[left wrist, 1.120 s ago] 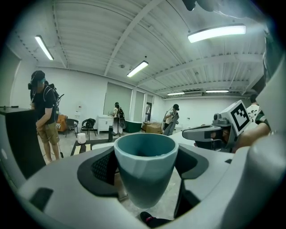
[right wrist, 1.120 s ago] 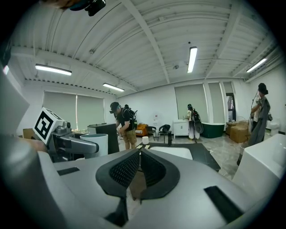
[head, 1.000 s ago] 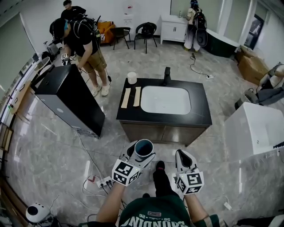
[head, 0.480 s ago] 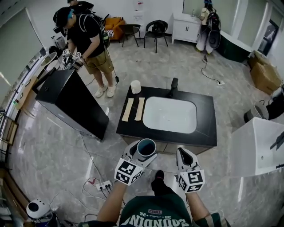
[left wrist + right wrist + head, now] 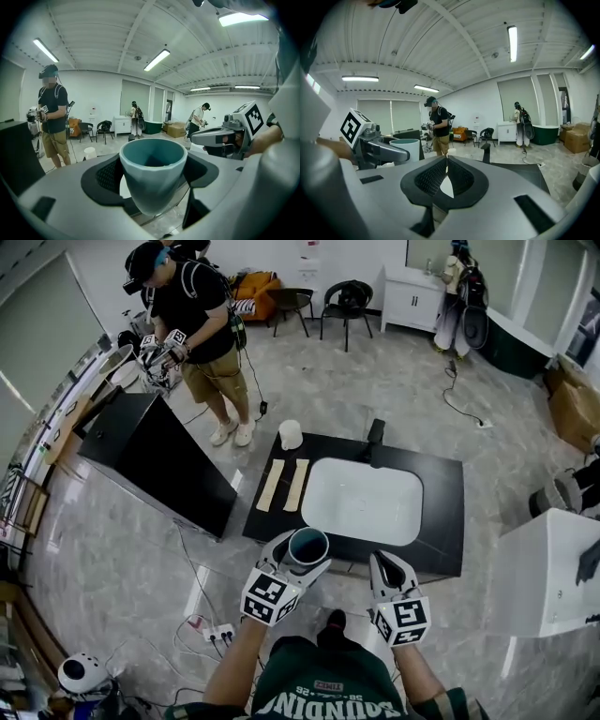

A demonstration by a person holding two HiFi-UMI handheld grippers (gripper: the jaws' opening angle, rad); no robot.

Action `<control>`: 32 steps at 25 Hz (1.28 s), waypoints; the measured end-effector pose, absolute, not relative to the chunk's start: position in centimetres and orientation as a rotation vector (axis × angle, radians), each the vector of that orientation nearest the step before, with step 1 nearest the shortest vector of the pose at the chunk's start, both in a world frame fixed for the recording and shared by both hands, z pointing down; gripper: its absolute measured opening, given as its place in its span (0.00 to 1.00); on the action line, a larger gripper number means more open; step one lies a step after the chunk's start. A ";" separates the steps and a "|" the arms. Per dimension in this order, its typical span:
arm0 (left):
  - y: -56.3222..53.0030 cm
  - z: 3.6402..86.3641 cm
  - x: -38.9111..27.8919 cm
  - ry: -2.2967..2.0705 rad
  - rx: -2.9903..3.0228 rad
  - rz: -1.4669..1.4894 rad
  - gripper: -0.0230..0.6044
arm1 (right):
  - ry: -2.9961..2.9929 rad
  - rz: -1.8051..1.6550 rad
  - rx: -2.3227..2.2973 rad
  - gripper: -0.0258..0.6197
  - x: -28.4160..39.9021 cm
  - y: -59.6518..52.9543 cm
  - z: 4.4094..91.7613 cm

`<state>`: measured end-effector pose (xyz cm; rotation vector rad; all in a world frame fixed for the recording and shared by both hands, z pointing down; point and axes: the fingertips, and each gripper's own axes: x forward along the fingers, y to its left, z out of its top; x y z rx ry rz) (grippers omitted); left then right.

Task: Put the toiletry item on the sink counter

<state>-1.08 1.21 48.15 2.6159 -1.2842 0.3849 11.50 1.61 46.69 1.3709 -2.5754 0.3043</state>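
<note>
Head view: left gripper (image 5: 302,557) clamped on a teal toiletry cup (image 5: 307,546), mouth up, carried upright, probably so it can be stood straight down; the cup hangs in the air off the 6 o'clock edge of the black sink counter (image 5: 441,512), not yet over it. Right gripper (image 5: 389,568) beside it at 3 o'clock, apparently spare. On the counter: white basin (image 5: 361,501) at centre, faucet (image 5: 376,435) at its 12 o'clock, two pale strips (image 5: 283,484) at 9 o'clock, white roll (image 5: 292,434) at 10 o'clock; the bare 3 o'clock margin looks the likeliest landing place. Left gripper view: both jaws pressed on the cup's (image 5: 153,171) sides below the rim, interior empty. Right gripper view: jaws closed together, tips touching, nothing between them; the held cup (image 5: 405,149) shows at 9 o'clock.
</note>
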 end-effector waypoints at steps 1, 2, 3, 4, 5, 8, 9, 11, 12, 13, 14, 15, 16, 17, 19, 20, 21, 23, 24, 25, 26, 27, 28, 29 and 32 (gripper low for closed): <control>0.8 48.3 -1.0 -1.286 2.612 0.386 0.65 | -2.578 0.308 1.367 0.11 11.6 1.1 46.8; 0.3 48.4 -0.9 -1.286 2.607 0.388 0.65 | -2.581 0.314 1.365 0.11 11.6 0.7 46.9; -0.1 48.6 -0.8 -1.284 2.601 0.391 0.65 | -2.582 0.322 1.364 0.11 11.8 0.3 47.0; -0.4 48.8 -0.7 -1.280 2.597 0.394 0.65 | -2.583 0.332 1.364 0.11 11.9 -0.1 47.2; -0.8 49.0 -0.5 -1.276 2.595 0.398 0.65 | -2.582 0.341 1.364 0.11 12.1 -0.5 47.3; -2.0 49.1 -0.2 -1.270 2.596 0.401 0.65 | -2.578 0.358 1.361 0.11 12.2 -1.6 47.7; -2.5 49.2 -0.3 -1.273 2.598 0.398 0.65 | -2.577 0.361 1.360 0.11 12.1 -2.0 47.9; -3.7 49.3 -0.6 -1.281 2.598 0.389 0.65 | -2.573 0.355 1.358 0.11 11.8 -3.0 48.2; -4.4 49.5 -0.8 -1.278 2.597 0.385 0.65 | -2.568 0.343 1.357 0.11 11.6 -3.5 48.3; -5.0 49.6 -0.9 -1.273 2.597 0.381 0.65 | -2.562 0.327 1.356 0.11 11.5 -4.0 48.4; -5.8 49.7 -1.0 -1.267 2.599 0.377 0.65 | -2.558 0.314 1.354 0.11 11.2 -4.6 48.4; -6.6 49.8 -1.1 -1.263 2.603 0.372 0.65 | -2.556 0.310 1.354 0.11 11.0 -5.3 48.5; -7.5 49.8 -1.2 -1.258 2.608 0.366 0.65 | -2.555 0.310 1.356 0.11 10.7 -6.1 48.5; -8.4 49.8 -1.4 -1.252 2.612 0.360 0.65 | -2.552 0.311 1.360 0.11 10.4 -7.0 48.6; -10.6 50.0 -1.8 -1.237 2.619 0.354 0.65 | -2.543 0.314 1.368 0.11 9.7 -9.0 48.8; -11.8 50.2 -2.0 -1.229 2.623 0.354 0.65 | -2.539 0.317 1.370 0.11 9.3 -10.1 48.9; -13.0 50.3 -2.3 -1.221 2.627 0.354 0.65 | -2.534 0.320 1.372 0.11 8.8 -11.2 49.1; -15.6 50.6 -3.0 -1.204 2.632 0.350 0.65 | -2.524 0.323 1.375 0.11 7.8 -13.6 49.2; -17.0 50.7 -3.3 -1.195 2.634 0.347 0.65 | -2.519 0.324 1.377 0.11 7.3 -14.8 49.1; -18.3 50.8 -3.7 -1.185 2.635 0.345 0.65 | -2.514 0.325 1.379 0.11 6.8 -16.0 49.1; -19.6 50.9 -4.0 -1.174 2.636 0.343 0.65 | -2.509 0.326 1.382 0.11 6.3 -17.1 49.1; -20.8 51.0 -4.3 -1.163 2.637 0.342 0.65 | -2.502 0.328 1.385 0.11 5.9 -18.2 49.1; -22.0 51.2 -4.6 -1.152 2.638 0.342 0.65 | -2.496 0.330 1.388 0.11 5.4 -19.3 49.2; -23.1 51.4 -4.9 -1.141 2.639 0.343 0.65 | -2.491 0.333 1.391 0.11 4.9 -20.2 49.3; -25.7 52.1 -5.5 -1.105 2.642 0.349 0.65 | -2.477 0.347 1.403 0.11 3.8 -22.4 49.6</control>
